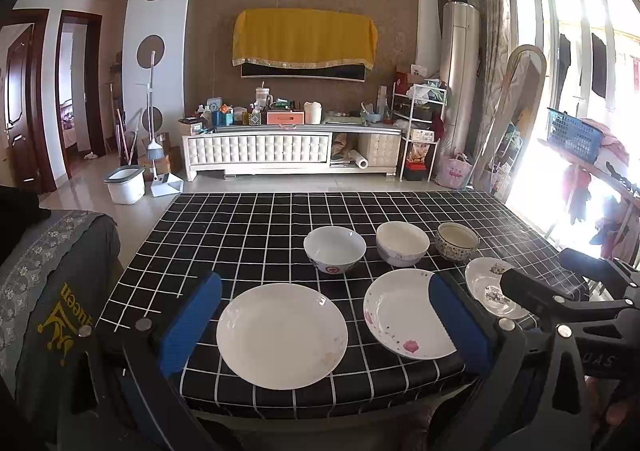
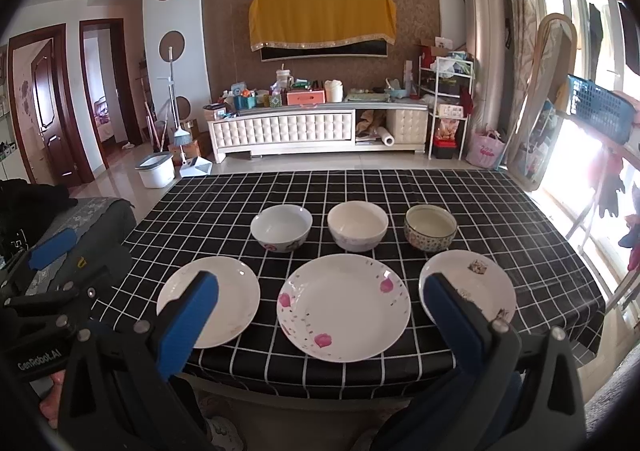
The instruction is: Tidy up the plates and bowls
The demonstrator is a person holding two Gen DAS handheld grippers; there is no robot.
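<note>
Three plates sit in a front row on the black checked table [image 2: 224,207]: a plain white plate [image 1: 282,335] [image 2: 228,299] at left, a pink-flowered plate [image 1: 400,311] [image 2: 344,307] in the middle, a small patterned plate [image 1: 486,285] [image 2: 480,279] at right. Behind them stand a white bowl with red marks [image 1: 335,254] [image 2: 281,227], a cream bowl [image 1: 402,249] [image 2: 357,225] and a patterned bowl [image 1: 457,241] [image 2: 430,227]. My left gripper [image 1: 326,293] is open and empty above the plain plate. My right gripper [image 2: 322,287] is open and empty above the flowered plate.
A grey-covered seat [image 1: 48,275] stands left of the table. Beyond the far table edge are a white bucket [image 1: 126,185], a TV cabinet [image 1: 292,149] and a shelf rack [image 1: 420,127]. A drying rack with a blue basket [image 1: 574,135] stands at right.
</note>
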